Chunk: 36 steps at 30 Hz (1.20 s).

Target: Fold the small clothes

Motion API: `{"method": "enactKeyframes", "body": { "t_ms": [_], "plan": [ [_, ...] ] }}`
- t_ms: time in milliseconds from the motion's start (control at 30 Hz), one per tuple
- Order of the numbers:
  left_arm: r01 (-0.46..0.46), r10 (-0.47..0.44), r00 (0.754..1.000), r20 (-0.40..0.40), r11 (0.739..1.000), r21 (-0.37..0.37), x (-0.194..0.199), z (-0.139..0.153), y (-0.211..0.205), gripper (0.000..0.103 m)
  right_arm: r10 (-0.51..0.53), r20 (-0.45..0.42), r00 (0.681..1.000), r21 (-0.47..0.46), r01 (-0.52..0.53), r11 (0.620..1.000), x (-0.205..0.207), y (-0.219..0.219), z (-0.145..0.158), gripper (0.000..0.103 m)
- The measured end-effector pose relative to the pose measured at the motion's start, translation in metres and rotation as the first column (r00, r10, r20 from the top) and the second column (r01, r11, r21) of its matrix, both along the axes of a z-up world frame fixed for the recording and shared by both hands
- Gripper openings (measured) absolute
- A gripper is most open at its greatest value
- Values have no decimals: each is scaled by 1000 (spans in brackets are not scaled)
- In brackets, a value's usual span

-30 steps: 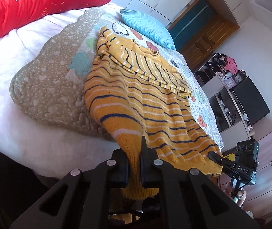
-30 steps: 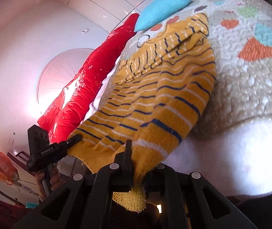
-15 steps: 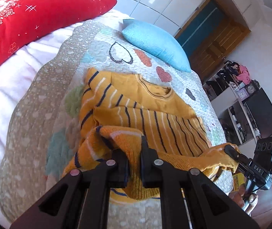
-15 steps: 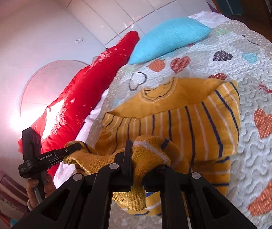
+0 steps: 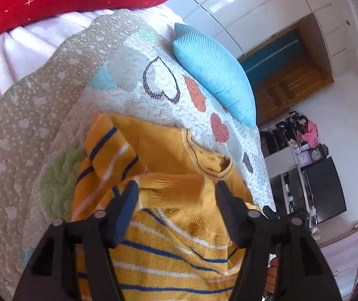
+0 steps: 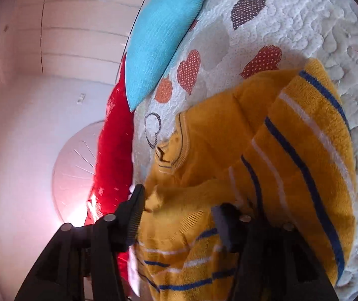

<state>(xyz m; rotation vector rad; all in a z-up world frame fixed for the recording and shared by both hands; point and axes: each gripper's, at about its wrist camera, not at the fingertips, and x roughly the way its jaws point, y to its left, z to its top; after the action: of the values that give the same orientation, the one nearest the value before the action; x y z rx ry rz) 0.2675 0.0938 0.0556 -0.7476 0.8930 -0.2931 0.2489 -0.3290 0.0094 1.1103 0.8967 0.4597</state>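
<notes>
Both grippers, left (image 5: 175, 194) and right (image 6: 181, 200), are spreading apart over the yellow sweater (image 5: 179, 238), pinching nothing; quilt (image 5: 28, 125) underneath.

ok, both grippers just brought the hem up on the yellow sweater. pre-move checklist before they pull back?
1. Left gripper letting go: ok, jaws opening, pads off the knit, hem lying between them.
2. Right gripper letting go: ok, jaws opening, fabric between them but not pinched.
3. Sweater hem carried up to the collar: ok, it lies just short of the neckline.
4. Sweater fully on the quilt: cannot tell, near edge hidden by the grippers.
5. Fold flat: not ok, fabric bunched near the hem.
6. Blue pillow clear of the sweater: ok.
</notes>
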Motion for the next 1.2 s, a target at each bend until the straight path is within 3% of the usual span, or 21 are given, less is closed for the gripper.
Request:
{"method": "enactKeyframes", "body": {
  "t_ms": [67, 133, 300, 433, 533, 600, 700, 733, 767, 800, 900, 967, 1000, 1033, 1100, 1167, 1200],
  "plan": [
    [-37, 37, 999, 2, 999, -39, 4, -1, 12, 75, -58, -11, 998, 45, 58, 997, 5, -8, -5, 68],
    [-54, 53, 998, -27, 998, -28, 8, -6, 20, 75, -90, -30, 995, 43, 92, 995, 12, -12, -6, 71],
    [0, 5, 999, -32, 990, 138, -7, -7, 18, 75, -86, -7, 996, -38, 85, 996, 8, -18, 17, 71],
    [90, -90, 996, -12, 946, 312, -41, -3, 10, 75, -2, 26, 1000, -225, 8, 974, -30, -20, 40, 71],
    [150, -153, 988, -26, 894, 423, -65, -10, 2, 75, 33, 24, 999, -379, -21, 925, -76, -20, 42, 71],
    [192, -193, 980, -44, 872, 450, -78, -20, -3, 75, 40, 39, 998, -458, -18, 889, -107, -17, 38, 71],
    [245, -230, 969, -88, 867, 434, -90, -39, -10, 73, 62, 46, 997, -535, -28, 845, -139, -6, 28, 71],
    [261, -241, 965, -101, 864, 429, -92, -44, -13, 54, 84, 45, 995, -542, -46, 839, -146, -1, 23, 57],
    [279, -253, 960, -119, 858, 432, -93, -47, -15, 27, 115, 37, 993, -540, -77, 838, -150, 4, 19, 37],
    [285, -253, 959, -130, 847, 449, -94, -46, -16, 24, 142, 15, 990, -546, -111, 830, -151, 9, 15, 6],
    [232, -200, 973, -120, 819, 525, -95, -29, -13, 12, 82, -7, 997, -672, -66, 738, -146, 2, 15, 6],
    [160, -124, 987, -101, 789, 593, -96, -17, -5, 9, -4, -16, 1000, -698, -8, 716, -141, -18, 13, 7],
    [126, -85, 992, -94, 769, 626, -97, -14, -1, 9, -41, -29, 999, -686, 10, 728, -138, -28, 11, 23],
    [101, -55, 994, -92, 766, 635, -98, -12, 5, 9, -64, -41, 997, -664, 20, 748, -137, -36, 8, 32],
    [64, -13, 996, -88, 795, 603, -105, -10, 21, 10, -57, -30, 998, -635, 25, 772, -144, -40, 13, 36],
    [45, -9, 998, -67, 827, 560, -118, -6, 32, 26, -48, 24, 999, -665, 52, 745, -155, -34, 29, 37],
    [27, 1, 999, -50, 830, 557, -125, -3, 34, 34, -55, 60, 997, -687, 81, 722, -161, -30, 41, 38]
  ]
}}
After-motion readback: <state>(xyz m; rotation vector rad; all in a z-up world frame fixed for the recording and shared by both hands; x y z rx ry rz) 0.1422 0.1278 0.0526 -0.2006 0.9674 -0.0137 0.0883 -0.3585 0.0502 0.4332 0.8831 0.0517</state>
